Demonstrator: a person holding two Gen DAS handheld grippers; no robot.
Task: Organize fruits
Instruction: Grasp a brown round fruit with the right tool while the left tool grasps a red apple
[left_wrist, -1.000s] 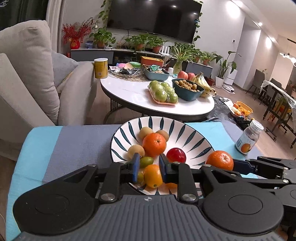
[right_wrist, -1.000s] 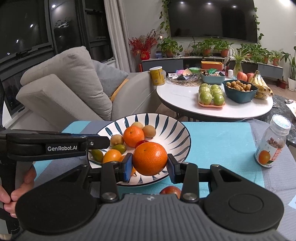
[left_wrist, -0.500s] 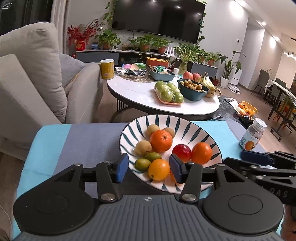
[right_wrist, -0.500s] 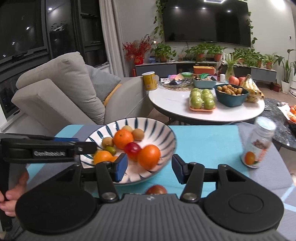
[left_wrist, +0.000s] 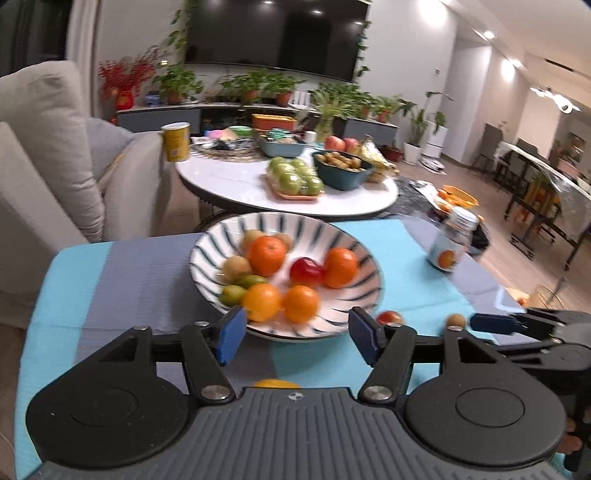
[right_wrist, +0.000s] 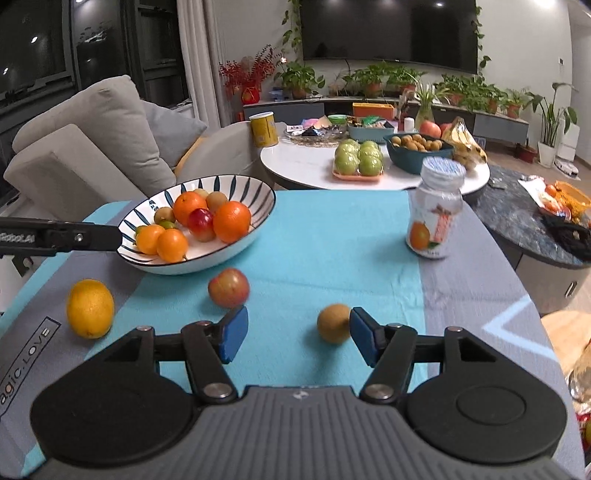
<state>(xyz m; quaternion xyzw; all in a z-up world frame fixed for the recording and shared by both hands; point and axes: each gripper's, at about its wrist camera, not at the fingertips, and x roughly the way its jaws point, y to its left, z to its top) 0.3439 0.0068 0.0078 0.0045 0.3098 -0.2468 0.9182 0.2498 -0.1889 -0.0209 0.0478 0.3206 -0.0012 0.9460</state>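
Note:
A blue-striped white bowl on the teal and grey cloth holds oranges, a red plum and small green and brown fruits; it also shows in the left wrist view. On the cloth lie a yellow lemon, a red apple and a brown kiwi. My right gripper is open and empty, low over the cloth, with the kiwi just inside its right finger. My left gripper is open and empty just in front of the bowl's near rim.
A clear jar with a white lid stands on the cloth at the right. Behind are a white round table with more fruit, a beige sofa at the left and a dark marble table at the right.
My right gripper let go of the orange into the bowl, opened and drew back toward the kiwi. My left gripper opened and pulled back from the bowl.

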